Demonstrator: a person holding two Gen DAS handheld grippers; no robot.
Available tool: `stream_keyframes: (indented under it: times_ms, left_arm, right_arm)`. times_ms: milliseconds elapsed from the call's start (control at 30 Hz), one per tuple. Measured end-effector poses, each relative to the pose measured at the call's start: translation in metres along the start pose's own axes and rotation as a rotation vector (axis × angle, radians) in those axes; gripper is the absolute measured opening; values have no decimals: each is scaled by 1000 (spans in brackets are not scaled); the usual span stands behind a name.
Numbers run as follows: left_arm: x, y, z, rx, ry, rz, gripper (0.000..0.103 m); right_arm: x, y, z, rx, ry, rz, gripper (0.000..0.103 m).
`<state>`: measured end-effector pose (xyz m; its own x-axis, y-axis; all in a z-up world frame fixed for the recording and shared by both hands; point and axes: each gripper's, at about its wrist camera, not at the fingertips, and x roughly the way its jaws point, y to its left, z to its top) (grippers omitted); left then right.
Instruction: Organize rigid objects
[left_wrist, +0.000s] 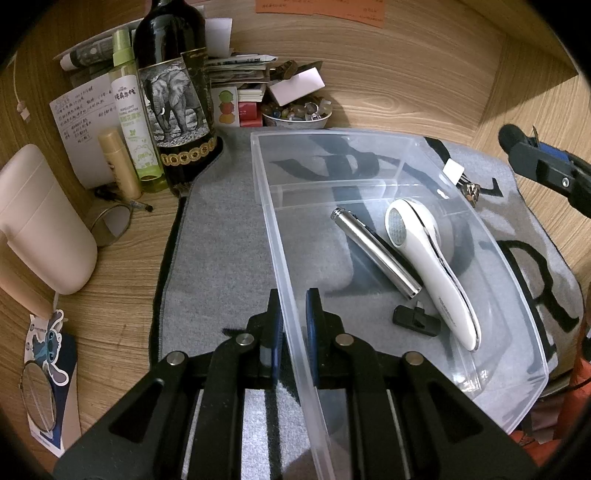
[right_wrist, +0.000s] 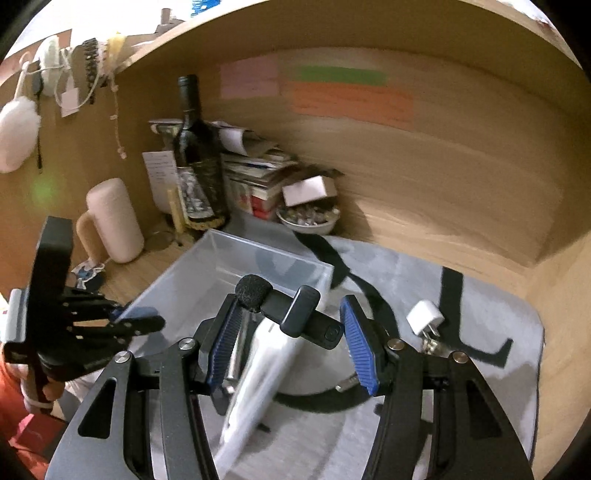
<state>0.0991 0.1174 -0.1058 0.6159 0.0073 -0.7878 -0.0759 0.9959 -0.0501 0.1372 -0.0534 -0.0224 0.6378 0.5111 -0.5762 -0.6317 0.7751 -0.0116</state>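
Note:
A clear plastic bin (left_wrist: 369, 136) sits on a grey mat. My left gripper (left_wrist: 294, 328) is shut on its near left wall. Inside lie a silver metal tube (left_wrist: 375, 253), a white handheld device (left_wrist: 428, 266) and a small black adapter (left_wrist: 415, 319). In the right wrist view my right gripper (right_wrist: 293, 343) is shut on a black clip-on microphone (right_wrist: 295, 314) with a foam tip, held crosswise above the bin (right_wrist: 229, 240) and the white device (right_wrist: 258, 369). The left wrist view shows the right gripper (left_wrist: 543, 166) raised at the right with the foam tip sticking out.
A white charger plug (right_wrist: 424, 317) and keys (left_wrist: 469, 190) lie on the mat (left_wrist: 221, 240) right of the bin. At the back left stand a dark wine bottle (left_wrist: 173, 92), a green spray bottle (left_wrist: 129, 110), a cream jug (left_wrist: 40, 221), stacked papers and a bowl of small stones (left_wrist: 295, 112).

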Motion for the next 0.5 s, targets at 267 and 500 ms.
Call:
stream_keyframes:
  times_ms: [267,500]
  left_arm:
    - [0,0,0,0,0,-1,11]
    - [0,0,0,0,0,-2,11]
  right_arm:
    - [21,31,0,-98,61,54,52]
    - [48,49,-10,-165,155,88,52]
